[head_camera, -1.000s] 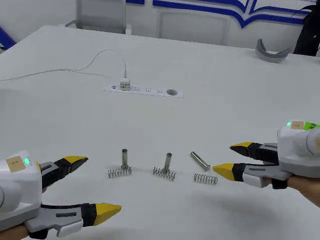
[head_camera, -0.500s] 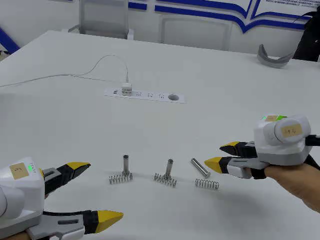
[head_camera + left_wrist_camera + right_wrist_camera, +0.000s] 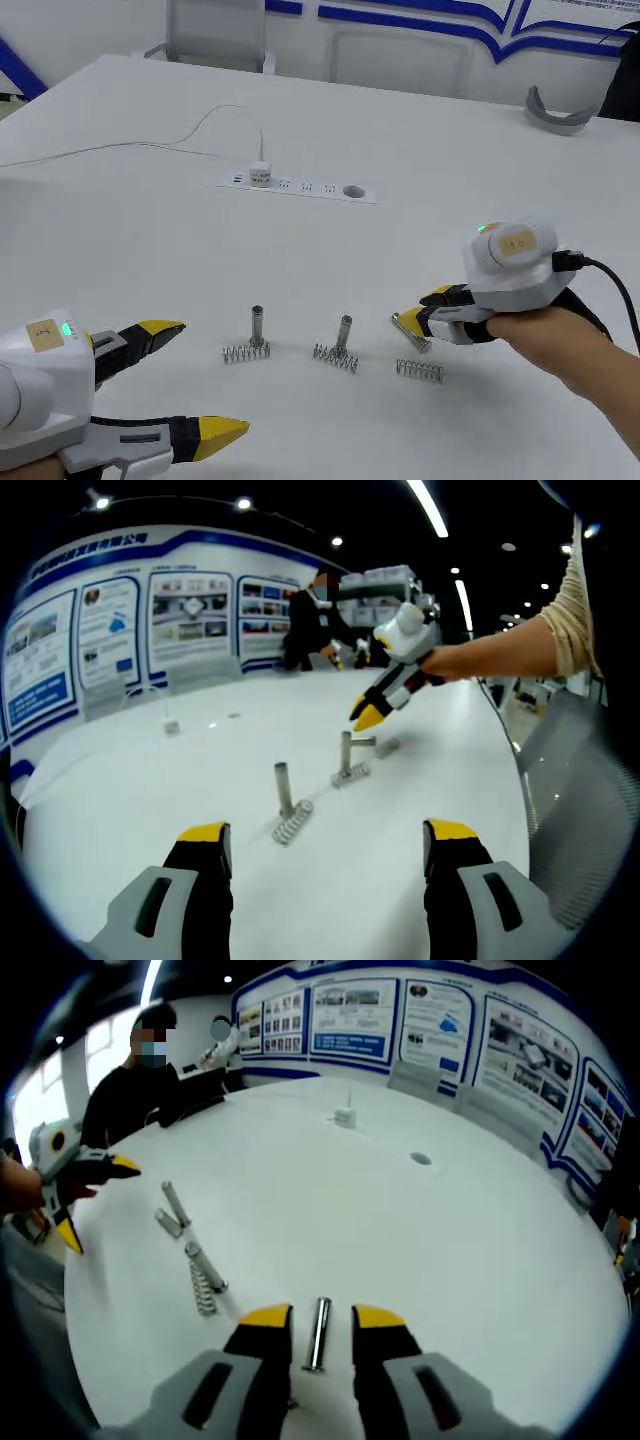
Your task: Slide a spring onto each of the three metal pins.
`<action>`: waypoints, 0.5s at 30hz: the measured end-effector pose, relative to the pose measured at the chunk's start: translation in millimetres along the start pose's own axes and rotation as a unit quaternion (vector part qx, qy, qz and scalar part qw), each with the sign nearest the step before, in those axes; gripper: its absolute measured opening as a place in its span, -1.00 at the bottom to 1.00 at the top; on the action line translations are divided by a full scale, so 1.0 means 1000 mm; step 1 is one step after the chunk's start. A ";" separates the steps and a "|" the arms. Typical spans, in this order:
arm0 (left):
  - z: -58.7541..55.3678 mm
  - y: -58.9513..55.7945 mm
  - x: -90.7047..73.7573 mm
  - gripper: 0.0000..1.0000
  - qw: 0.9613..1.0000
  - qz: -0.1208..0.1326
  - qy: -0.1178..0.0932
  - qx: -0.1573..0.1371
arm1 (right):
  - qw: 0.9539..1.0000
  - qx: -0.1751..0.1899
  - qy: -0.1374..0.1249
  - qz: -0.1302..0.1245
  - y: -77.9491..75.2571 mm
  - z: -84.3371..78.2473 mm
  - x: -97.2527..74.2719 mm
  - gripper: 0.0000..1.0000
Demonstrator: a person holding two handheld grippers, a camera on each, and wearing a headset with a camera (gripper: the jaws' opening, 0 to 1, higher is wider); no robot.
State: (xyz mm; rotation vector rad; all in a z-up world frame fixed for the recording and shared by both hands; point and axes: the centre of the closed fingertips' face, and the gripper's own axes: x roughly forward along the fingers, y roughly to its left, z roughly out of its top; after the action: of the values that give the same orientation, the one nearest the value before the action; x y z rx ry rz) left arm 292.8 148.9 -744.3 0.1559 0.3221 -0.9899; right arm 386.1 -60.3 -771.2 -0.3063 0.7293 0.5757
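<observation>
No spring is on a pin yet, so all three steps are left. The left spring (image 3: 240,352), middle spring (image 3: 334,357) and right spring (image 3: 420,371) lie on the bench (image 3: 300,260), lower centre, beside the upright left pin (image 3: 257,325) and middle pin (image 3: 344,331). The third pin (image 3: 318,1335) lies flat between the jaws of the right gripper (image 3: 424,309), which are narrowed around it but not pinching. The left gripper (image 3: 212,378), lower left, is spread wide and empty.

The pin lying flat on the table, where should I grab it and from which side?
Take the lying pin mid-shaft, coming down from above with one of the fingers on each long side. It is a smooth round rod flat on the table, so only its sides are free to pinch. The right gripper, open, straddles it that way.
</observation>
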 end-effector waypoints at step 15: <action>-0.004 0.001 -0.002 0.58 1.000 0.004 0.003 -0.003 | 0.998 0.014 0.058 0.001 0.003 -0.007 0.024 -0.70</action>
State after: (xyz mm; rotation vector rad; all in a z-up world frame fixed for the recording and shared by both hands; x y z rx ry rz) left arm 291.9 152.2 -747.4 0.1544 0.3293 -0.9810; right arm 394.7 -51.7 -793.6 -0.3144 0.8483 0.5523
